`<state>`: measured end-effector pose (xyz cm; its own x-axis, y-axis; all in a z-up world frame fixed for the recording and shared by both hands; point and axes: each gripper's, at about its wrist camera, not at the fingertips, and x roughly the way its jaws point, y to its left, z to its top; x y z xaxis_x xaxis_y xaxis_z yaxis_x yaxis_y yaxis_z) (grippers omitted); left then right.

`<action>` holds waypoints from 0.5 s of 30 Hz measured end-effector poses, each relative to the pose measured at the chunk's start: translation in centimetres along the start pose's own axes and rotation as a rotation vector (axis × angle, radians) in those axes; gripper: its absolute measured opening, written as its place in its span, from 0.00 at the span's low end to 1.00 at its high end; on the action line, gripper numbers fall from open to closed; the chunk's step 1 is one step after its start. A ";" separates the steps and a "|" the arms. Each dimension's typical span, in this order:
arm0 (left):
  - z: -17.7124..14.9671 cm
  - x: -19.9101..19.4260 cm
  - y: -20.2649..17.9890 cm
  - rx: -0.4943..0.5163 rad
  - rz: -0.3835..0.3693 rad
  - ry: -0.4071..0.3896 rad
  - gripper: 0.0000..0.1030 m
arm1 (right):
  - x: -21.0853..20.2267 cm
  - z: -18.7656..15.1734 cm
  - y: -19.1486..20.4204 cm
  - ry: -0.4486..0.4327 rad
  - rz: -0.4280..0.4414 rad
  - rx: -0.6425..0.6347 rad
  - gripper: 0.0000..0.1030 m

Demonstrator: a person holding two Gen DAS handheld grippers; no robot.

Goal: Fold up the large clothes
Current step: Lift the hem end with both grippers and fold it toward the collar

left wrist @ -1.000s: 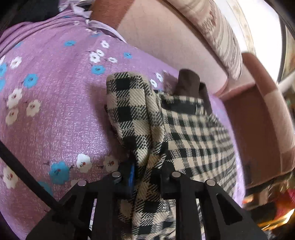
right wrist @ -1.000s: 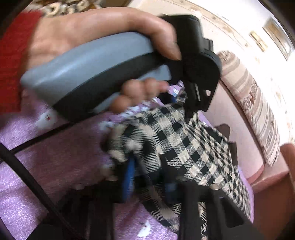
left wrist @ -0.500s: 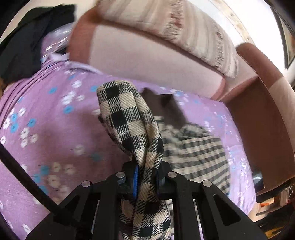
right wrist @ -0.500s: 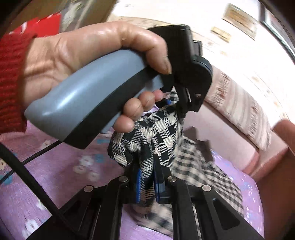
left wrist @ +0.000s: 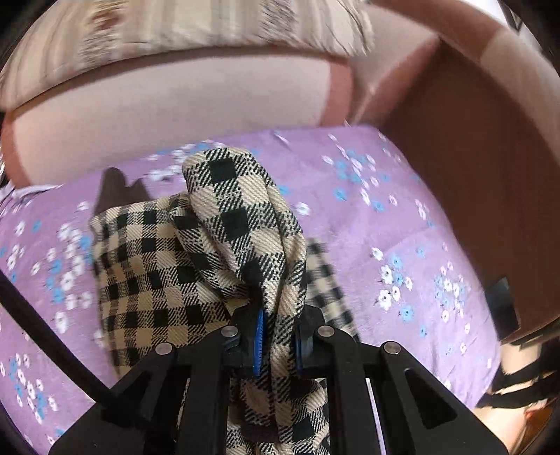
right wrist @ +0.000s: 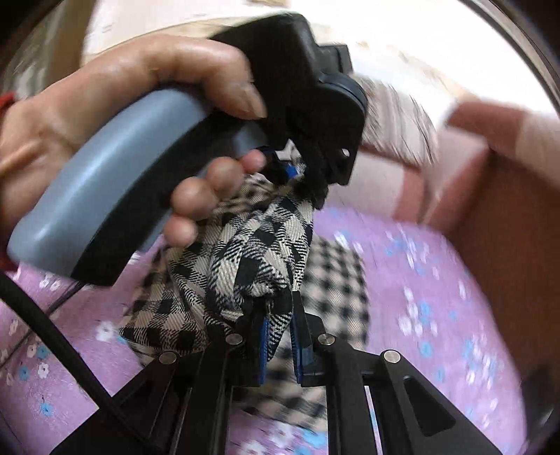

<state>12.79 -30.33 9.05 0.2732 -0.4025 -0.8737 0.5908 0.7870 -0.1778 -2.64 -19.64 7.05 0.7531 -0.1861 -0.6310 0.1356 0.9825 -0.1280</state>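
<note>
Left tongs (left wrist: pixel 278 344): closed tight on a bunched fold of the checked garment (left wrist: pixel 231 224), blue pads pressing the cloth from both sides.
Right tongs (right wrist: pixel 280 344): likewise clamped on a gathered edge of the same garment, just beside the left pair, whose grey handle and the hand (right wrist: pixel 115 115) holding it fill the upper left of the right wrist view.
Checked garment: black-and-beige weave, partly lifted at the gripped end; the rest trails down onto the purple floral cover (left wrist: pixel 402 227) of a sofa seat.
Sofa (left wrist: pixel 175 108): pink back and brown arm behind; striped cushion (left wrist: pixel 210 24) on top.
Handling note: step judged a carry-over fold. Keep both grips firm and level with each other, draw the edge across evenly, and lower it square onto the lying part before releasing.
</note>
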 end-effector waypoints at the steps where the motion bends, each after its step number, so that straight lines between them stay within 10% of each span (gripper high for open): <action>1: 0.0 0.7 -0.7 0.010 0.012 0.010 0.12 | 0.2 -0.1 -1.2 0.022 0.010 0.038 0.11; 8: 0.1 2.3 -2.7 -0.047 -0.051 0.038 0.39 | 3.8 -2.7 -6.4 0.188 0.176 0.246 0.18; 15: -1.3 -4.9 -1.6 -0.063 -0.067 -0.121 0.55 | 2.8 -3.5 -13.3 0.205 0.341 0.553 0.40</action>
<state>9.50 -28.96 13.04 0.3264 -0.5054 -0.7987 0.5628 0.7829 -0.2654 -4.54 -33.25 4.31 0.6825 0.1898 -0.7058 0.2626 0.8375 0.4792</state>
